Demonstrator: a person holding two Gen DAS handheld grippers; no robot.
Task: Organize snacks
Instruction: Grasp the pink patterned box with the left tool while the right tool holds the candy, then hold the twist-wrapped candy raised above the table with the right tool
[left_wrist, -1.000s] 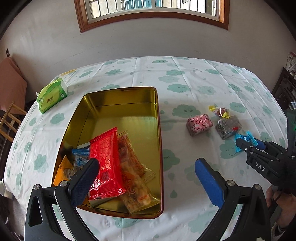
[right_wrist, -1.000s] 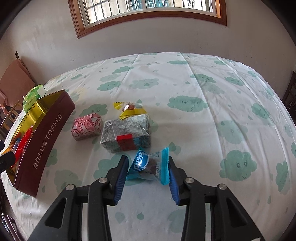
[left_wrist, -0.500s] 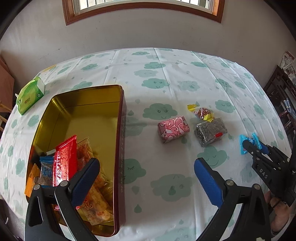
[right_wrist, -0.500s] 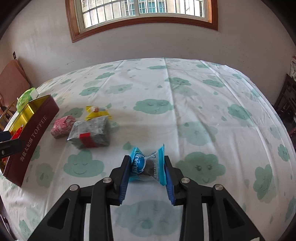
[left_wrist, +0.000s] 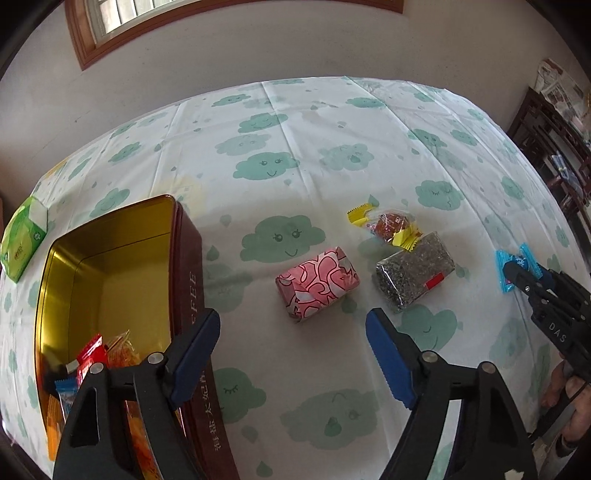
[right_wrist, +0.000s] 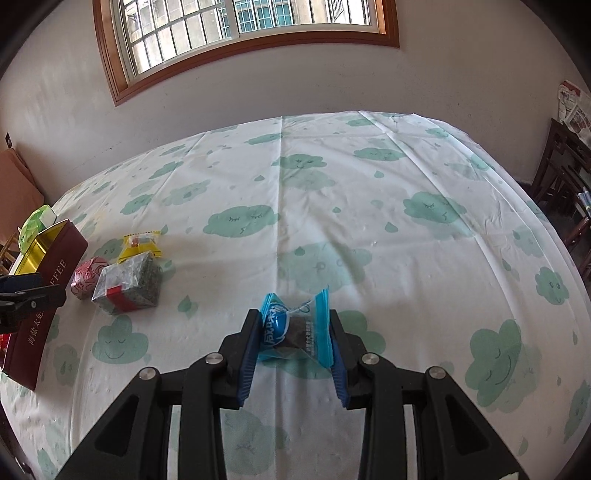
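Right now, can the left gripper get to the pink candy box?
Probably yes. The left gripper hangs just short of the pink box, jaws closing, nothing yet between them. Only bare tablecloth lies between; the tin stands aside.

Our left tongs (left_wrist: 291, 356) point steeply down, jaws closing with nothing between them. Our right tongs (right_wrist: 293, 332) tilt downward too, pads pinched on a blue-wrapped candy (right_wrist: 295, 325). In the left wrist view, the right tongs sit at three o'clock, our fingers (left_wrist: 565, 391) on the handle.
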